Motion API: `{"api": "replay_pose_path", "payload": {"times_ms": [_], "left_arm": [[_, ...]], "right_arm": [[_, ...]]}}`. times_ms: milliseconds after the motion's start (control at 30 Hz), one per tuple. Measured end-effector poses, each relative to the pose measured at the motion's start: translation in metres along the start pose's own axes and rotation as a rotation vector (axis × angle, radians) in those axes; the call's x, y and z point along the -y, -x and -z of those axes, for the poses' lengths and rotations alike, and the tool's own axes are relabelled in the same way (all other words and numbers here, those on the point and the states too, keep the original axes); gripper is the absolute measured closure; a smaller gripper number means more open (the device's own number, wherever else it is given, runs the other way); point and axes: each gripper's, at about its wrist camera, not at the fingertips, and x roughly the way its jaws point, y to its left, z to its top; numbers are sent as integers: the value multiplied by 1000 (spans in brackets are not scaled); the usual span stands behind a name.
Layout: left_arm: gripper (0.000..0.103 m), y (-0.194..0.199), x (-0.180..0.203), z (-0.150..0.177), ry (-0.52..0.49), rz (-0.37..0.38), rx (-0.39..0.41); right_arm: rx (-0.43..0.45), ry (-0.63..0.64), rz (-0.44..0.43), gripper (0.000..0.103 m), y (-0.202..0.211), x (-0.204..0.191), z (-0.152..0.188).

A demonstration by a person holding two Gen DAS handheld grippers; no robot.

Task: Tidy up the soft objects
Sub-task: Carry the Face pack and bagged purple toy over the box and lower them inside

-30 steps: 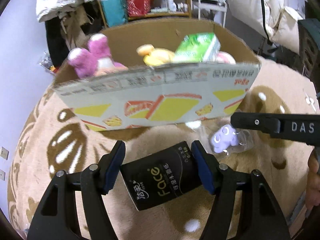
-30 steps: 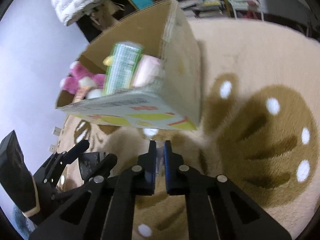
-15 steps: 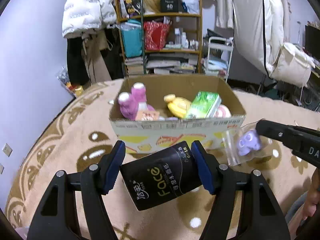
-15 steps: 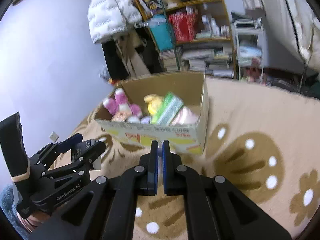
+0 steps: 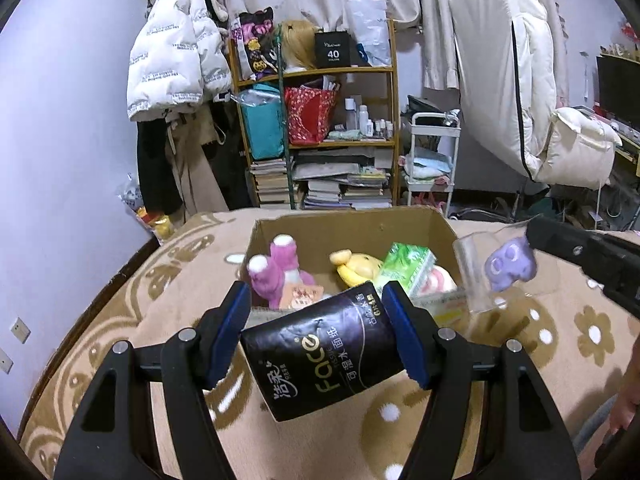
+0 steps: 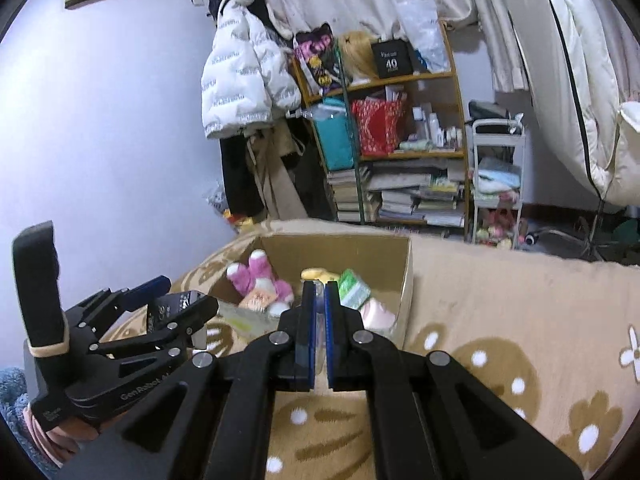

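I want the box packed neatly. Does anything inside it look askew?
Yes. In the cardboard box, the green tissue pack leans tilted on other items rather than lying flat, and the pink plush lies upended, feet up. Nothing looks spilled or damaged.

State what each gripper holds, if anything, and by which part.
The left gripper clamps the black tissue pack across its two sides. The right gripper pinches the edge of a clear plastic bag containing a small purple toy.
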Motion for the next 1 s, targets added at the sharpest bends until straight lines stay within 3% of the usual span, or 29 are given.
{"api": "replay_pose_path", "payload": {"times_ms": [400,667,1000], "left_arm": [[36,-32,-1,-25,-31,-9,56],[36,-65,-5,-25,12,40,12],[35,-92,4,-19,-30,48,-31]], "right_arm": [[44,44,16,98,-29,1,-16],[19,67,29,98,-61,3,-13],[-35,-58,-45,98,-87,24,-8]]}}
